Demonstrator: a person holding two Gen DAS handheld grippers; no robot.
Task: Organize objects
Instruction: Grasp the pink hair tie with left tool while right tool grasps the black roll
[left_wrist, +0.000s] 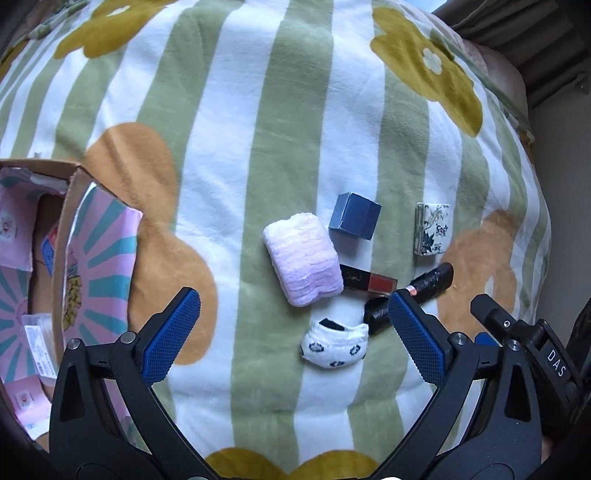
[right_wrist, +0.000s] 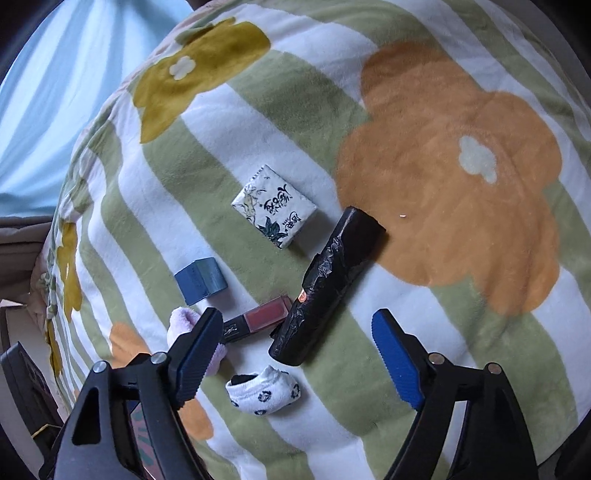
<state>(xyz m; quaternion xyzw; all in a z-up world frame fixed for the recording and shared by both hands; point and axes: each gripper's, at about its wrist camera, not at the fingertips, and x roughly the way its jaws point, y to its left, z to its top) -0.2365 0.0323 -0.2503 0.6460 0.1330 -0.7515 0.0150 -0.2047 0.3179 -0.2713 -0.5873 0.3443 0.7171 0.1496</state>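
Several small items lie on a striped flowered blanket (left_wrist: 280, 122). A rolled pink towel (left_wrist: 303, 258), a blue box (left_wrist: 354, 220), a white patterned packet (left_wrist: 432, 229), a red lip gloss (left_wrist: 369, 281), a black wrapped roll (left_wrist: 432, 284) and a rolled white sock (left_wrist: 334, 345) show in the left wrist view. My left gripper (left_wrist: 293, 334) is open and empty, above the sock. My right gripper (right_wrist: 295, 354) is open and empty, over the black roll (right_wrist: 328, 284) and the sock (right_wrist: 264, 389). The packet (right_wrist: 275, 206), blue box (right_wrist: 201, 279), lip gloss (right_wrist: 258, 319) and towel (right_wrist: 184, 321) lie beyond.
An open cardboard box (left_wrist: 70, 206) with pink and teal flaps holds small packages at the left in the left wrist view. Part of the other gripper (left_wrist: 524, 339) shows at the right. A light blue curtain (right_wrist: 55, 92) hangs beyond the blanket's edge.
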